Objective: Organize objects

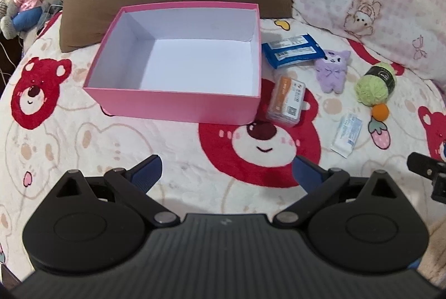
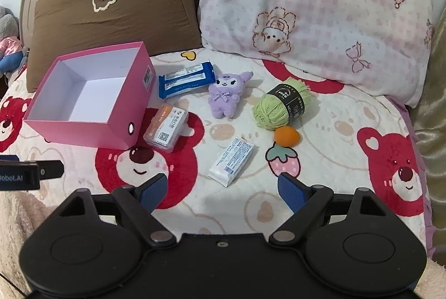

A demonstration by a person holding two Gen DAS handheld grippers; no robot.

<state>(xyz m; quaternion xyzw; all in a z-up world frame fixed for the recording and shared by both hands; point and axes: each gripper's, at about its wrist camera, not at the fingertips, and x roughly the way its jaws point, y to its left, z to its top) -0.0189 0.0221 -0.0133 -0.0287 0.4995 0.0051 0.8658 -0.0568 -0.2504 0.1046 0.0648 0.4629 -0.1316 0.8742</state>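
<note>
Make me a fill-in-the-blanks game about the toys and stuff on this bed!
1. The open pink cardboard box has ____ inside it.
2. The small orange ball touches the ball of ____ yarn.
3. The fluffy purple plush doll lies between the yarn and the ____ foil packet.
4. Both the left gripper and the right gripper are ____ and hold nothing.

Missing words: nothing; green; blue; open

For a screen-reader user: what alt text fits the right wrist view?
An open right gripper hovers over a bear-print blanket, facing an empty pink box with a purple plush, green yarn, orange ball and packets scattered beside it.
</note>
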